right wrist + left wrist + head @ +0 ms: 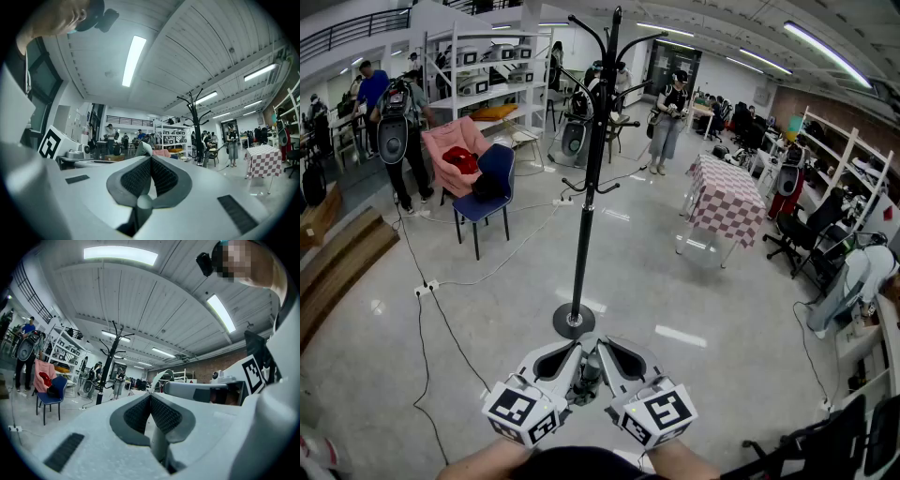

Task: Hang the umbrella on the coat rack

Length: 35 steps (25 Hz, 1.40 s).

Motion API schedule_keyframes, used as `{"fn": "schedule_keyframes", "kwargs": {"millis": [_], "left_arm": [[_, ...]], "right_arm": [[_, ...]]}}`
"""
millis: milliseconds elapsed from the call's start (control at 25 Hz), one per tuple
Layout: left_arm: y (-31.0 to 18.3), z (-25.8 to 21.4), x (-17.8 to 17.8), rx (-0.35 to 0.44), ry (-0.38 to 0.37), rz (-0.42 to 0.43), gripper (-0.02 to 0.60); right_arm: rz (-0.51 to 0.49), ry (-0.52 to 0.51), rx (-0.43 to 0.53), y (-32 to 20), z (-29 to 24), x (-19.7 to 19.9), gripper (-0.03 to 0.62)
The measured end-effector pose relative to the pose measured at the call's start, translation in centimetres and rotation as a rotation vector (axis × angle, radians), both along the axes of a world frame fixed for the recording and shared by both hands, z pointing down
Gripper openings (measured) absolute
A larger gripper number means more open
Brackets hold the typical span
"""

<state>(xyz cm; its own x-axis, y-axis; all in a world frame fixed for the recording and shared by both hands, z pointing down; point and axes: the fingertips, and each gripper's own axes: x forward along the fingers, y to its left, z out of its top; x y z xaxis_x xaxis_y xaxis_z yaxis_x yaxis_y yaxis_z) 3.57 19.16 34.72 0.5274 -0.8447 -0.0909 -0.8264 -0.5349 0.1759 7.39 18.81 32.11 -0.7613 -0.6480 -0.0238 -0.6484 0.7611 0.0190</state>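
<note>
The black coat rack stands on the pale floor straight ahead, its round base just beyond my grippers. It also shows far off as the coat rack and the coat rack. A folded grey umbrella lies low between the two grippers. My left gripper and right gripper sit side by side, jaws nearly touching. The left gripper is shut on the grey umbrella shaft. The right gripper is shut on the umbrella's rounded end.
A blue chair and a pink armchair stand at the back left. A checked-cloth table is at the right. Cables trail over the floor at the left. People and shelves stand farther back.
</note>
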Motion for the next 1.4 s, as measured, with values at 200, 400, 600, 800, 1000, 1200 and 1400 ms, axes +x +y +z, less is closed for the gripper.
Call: {"fn": "schedule_keyframes", "kwargs": {"millis": [200,400,600,800,1000,1200,1400], "left_arm": [[-0.4,-0.1,-0.7,0.003,-0.002,0.002,0.012],[-0.7,0.1,-1.3,0.001,-0.005,0.008,0.012],[-1.6,0.4,-2.3,0.001,-0.01,0.018,0.012],[-1.9,0.1,-2.8,0.014,0.009,0.039,0.012],[-1.4,-0.2,-3.7,0.029,0.006,0.077,0.012],[-1.5,0.0,-5.2,0.024,0.01,0.102,0.012],[-2.4,-0.2,-6.9,0.019,0.023,0.102,0.012]], "right_arm": [[0.007,0.002,0.004,-0.2,0.0,-0.6,0.008],[0.016,0.002,-0.001,-0.5,0.3,-1.1,0.008],[0.012,0.001,-0.011,-1.2,0.7,-2.2,0.008],[0.026,0.003,0.0,-1.5,0.5,-3.1,0.008],[0.064,-0.003,0.0,-1.7,0.2,-4.2,0.008],[0.102,-0.002,0.002,-1.7,0.4,-5.2,0.008],[0.103,-0.004,-0.01,-2.6,0.4,-6.6,0.008]]}}
